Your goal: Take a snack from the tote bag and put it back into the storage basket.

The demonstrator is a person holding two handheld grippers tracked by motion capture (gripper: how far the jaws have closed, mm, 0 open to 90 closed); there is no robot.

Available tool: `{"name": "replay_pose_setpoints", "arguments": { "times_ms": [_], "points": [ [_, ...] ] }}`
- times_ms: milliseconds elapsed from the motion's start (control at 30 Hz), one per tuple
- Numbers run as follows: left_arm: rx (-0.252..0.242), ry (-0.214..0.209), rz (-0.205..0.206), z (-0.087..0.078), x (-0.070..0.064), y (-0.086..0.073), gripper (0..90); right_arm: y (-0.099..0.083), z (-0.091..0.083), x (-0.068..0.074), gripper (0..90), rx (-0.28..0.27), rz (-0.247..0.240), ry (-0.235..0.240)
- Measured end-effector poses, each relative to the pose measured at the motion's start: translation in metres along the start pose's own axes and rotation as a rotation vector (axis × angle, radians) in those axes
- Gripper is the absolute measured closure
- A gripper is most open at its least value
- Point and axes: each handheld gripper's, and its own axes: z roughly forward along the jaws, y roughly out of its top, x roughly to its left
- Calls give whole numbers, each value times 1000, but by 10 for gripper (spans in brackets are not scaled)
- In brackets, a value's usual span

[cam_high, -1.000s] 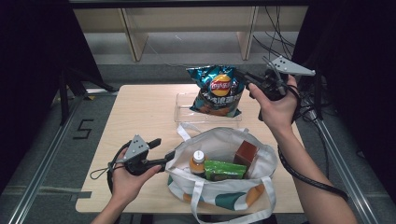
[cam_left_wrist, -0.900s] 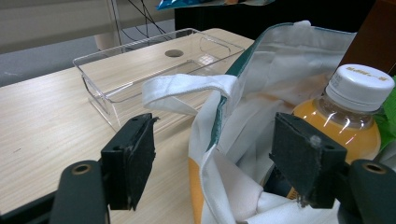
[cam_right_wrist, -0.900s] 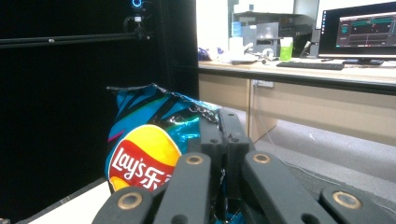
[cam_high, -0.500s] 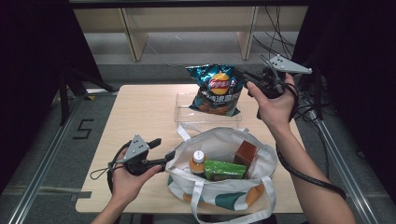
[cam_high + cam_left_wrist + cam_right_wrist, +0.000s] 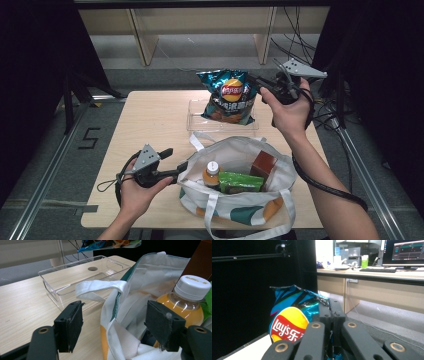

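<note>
A blue Lay's chip bag (image 5: 231, 96) hangs upright in the air over the clear plastic tray (image 5: 195, 117). My right gripper (image 5: 260, 82) is shut on the bag's upper right edge. In the right gripper view the two jaws pinch the foil of the chip bag (image 5: 289, 320). My left gripper (image 5: 175, 160) is open at the left rim of the white tote bag (image 5: 250, 210); one jaw is outside the cloth and the other is inside, near the orange juice bottle (image 5: 190, 297). The tote bag's rim (image 5: 117, 297) runs between the jaws.
Inside the tote bag are the juice bottle (image 5: 212, 175), a green packet (image 5: 240, 181) and a brown box (image 5: 262, 165). The tray (image 5: 62, 282) lies behind the tote on the wooden table (image 5: 150, 120). The tote's handle (image 5: 100, 288) droops toward the tray.
My right gripper has drifted slightly to the left with the chip bag in it. The left gripper has stayed at the tote's rim.
</note>
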Motion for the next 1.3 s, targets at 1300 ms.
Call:
{"name": "replay_pose_setpoints", "arguments": {
  "times_ms": [1300],
  "points": [
    [-4,6,3,-1,2,0,299,-12,22,-8,900,13,2,-46]
  ]
}}
